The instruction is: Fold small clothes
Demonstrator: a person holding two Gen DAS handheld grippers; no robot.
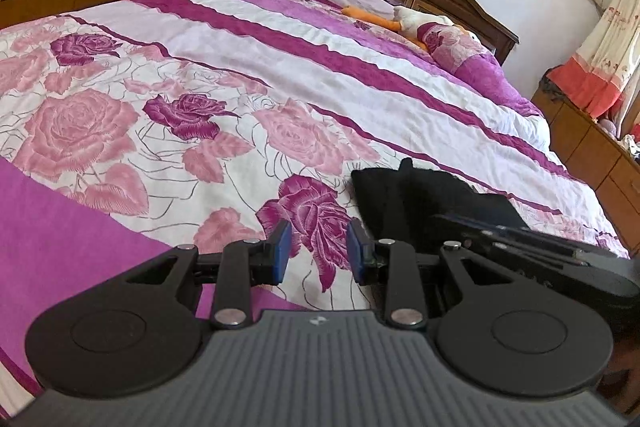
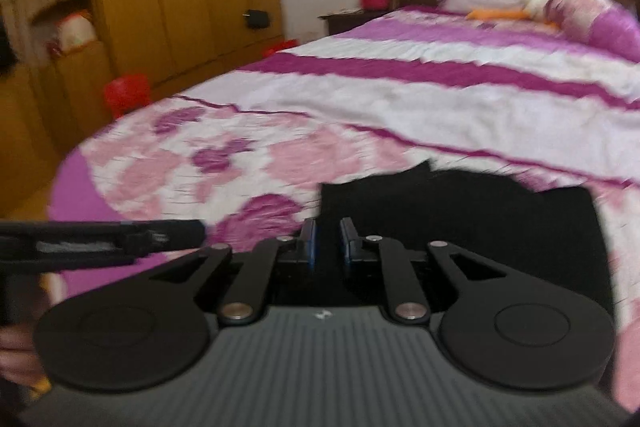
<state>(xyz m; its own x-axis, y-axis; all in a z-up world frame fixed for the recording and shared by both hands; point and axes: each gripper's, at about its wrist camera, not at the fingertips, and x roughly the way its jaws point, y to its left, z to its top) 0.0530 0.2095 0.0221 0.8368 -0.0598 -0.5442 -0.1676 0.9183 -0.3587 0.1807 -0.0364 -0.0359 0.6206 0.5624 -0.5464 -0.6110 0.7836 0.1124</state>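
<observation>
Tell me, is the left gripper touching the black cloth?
Apart. In the left wrist view the left gripper has only flowery bedspread between its blue pads; the black cloth lies off to its right.

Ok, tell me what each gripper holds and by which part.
Left gripper: nothing, jaws open over the bedspread. Right gripper: cannot tell; its jaws, nearly closed, overlap the black garment; blur hides any pinch.

Right wrist view blurred; black garment (image 2: 460, 219) partly hidden behind claw (image 2: 327, 241).

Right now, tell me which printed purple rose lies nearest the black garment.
The dark purple rose showing between the left gripper's jaws, beside the black garment's left edge; the other purple roses lie further left.
</observation>
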